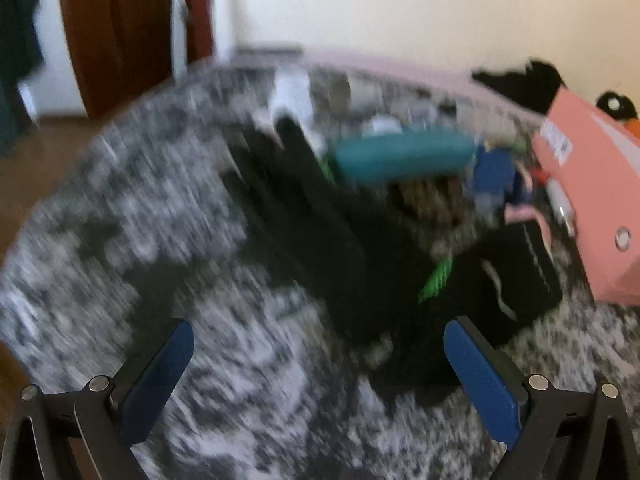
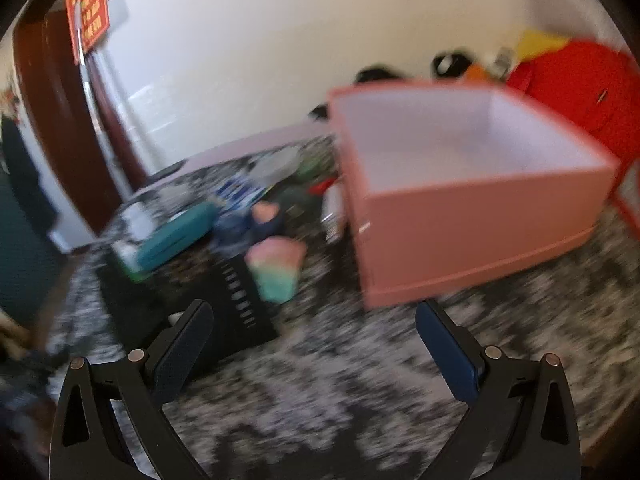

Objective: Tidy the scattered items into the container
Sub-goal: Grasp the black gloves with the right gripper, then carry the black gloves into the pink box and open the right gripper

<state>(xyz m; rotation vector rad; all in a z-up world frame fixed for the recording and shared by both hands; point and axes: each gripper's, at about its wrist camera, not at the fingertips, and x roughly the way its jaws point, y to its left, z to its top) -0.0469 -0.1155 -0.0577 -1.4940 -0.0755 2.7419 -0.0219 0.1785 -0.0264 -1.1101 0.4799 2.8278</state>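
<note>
Both views smear with blur; the clutter (image 1: pixel 492 184) beside the box (image 1: pixel 592 208), itself cut off, can't be told apart.

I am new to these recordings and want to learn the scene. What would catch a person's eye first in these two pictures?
First the big pink box, open on top and apparently empty, standing on the grey-and-white patterned cover right of the clutter. Next to it lie scattered items: a teal case, black clothing and a pastel soft thing. Both the left gripper and the right gripper are open, holding nothing.

Cream wall (image 2: pixel 280 40), dark red-brown door (image 1: pixel 120 32), wooden floor (image 1: pixel 48 144), speckled surface (image 1: pixel 120 220)
</note>
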